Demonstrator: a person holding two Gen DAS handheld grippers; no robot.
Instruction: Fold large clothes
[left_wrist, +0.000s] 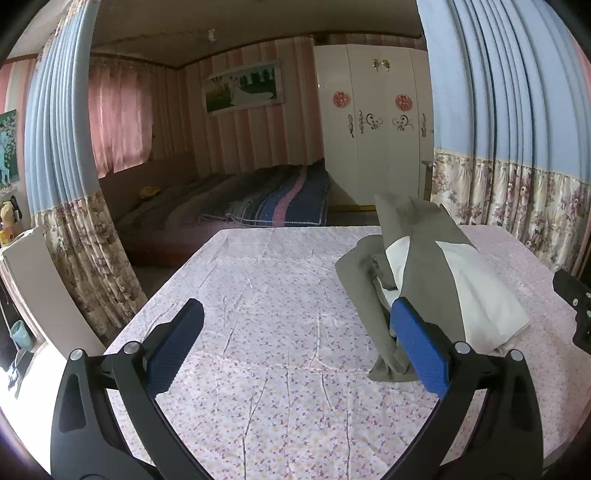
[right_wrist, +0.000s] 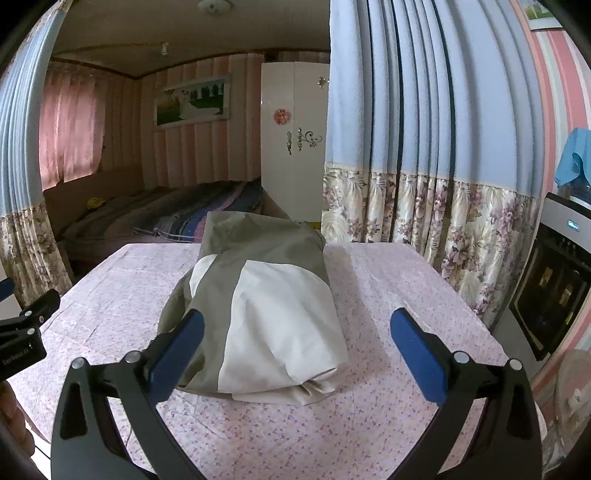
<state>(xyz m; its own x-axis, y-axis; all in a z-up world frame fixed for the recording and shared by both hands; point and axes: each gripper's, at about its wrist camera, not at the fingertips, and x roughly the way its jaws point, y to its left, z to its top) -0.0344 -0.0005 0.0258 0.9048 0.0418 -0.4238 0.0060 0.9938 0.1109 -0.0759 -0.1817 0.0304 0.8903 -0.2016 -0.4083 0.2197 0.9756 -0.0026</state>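
Observation:
A grey and white garment (right_wrist: 258, 295) lies folded into a thick bundle on the table with the floral pink cloth (right_wrist: 388, 295). In the left wrist view the garment (left_wrist: 436, 273) sits to the right, with its far end sticking up. My left gripper (left_wrist: 295, 332) is open and empty; its right finger is beside the garment's near left edge. My right gripper (right_wrist: 295, 339) is open and empty, just in front of the bundle, with its left finger at the bundle's near left corner. The left gripper's body (right_wrist: 26, 332) shows at the left edge of the right wrist view.
Blue curtains with floral hems (right_wrist: 424, 184) hang behind the table on the right and another curtain (left_wrist: 62, 184) hangs at the left. A white wardrobe (left_wrist: 369, 122) and a low bed (left_wrist: 258, 206) stand beyond. A dark appliance (right_wrist: 554, 280) stands at the right.

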